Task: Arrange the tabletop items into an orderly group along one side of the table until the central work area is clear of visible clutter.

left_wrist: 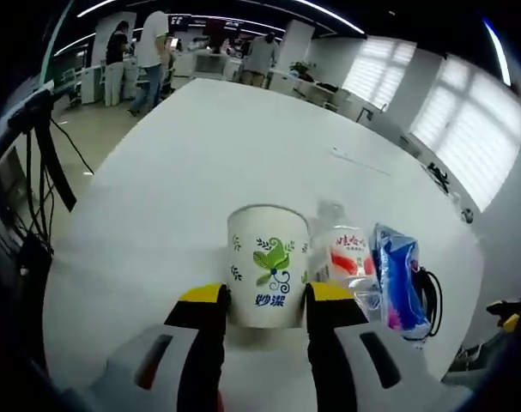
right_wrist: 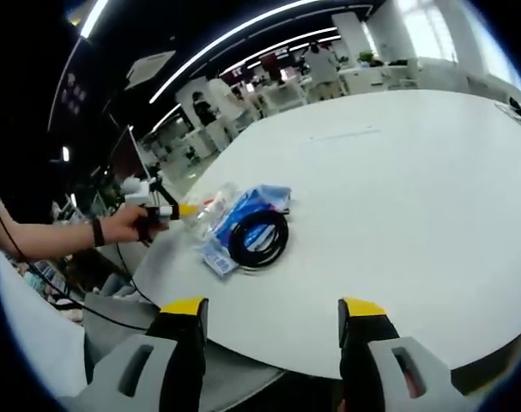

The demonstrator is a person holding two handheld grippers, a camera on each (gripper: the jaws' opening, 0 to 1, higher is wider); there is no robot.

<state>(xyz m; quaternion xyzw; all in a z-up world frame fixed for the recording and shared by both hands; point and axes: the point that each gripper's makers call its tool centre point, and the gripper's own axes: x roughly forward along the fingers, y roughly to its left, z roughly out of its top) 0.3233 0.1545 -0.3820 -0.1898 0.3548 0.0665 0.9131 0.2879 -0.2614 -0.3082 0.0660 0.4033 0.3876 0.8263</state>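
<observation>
Cup (left_wrist: 269,264) first: the white paper one with green print sits between my left gripper (left_wrist: 268,299)'s yellow-tipped jaws, which stand spread either side of it; I cannot tell if they touch it. Just beside it stand a clear bottle (left_wrist: 346,257) and a blue packet (left_wrist: 399,276), with a black cable coil (left_wrist: 429,296) mostly hidden behind the packet. My right gripper (right_wrist: 273,311) hangs with jaws apart, clamped on nothing, well short of that same cluster. The bottle's far side is hard to read. The white table (left_wrist: 243,146) is rounded; people stand in the office behind.
</observation>
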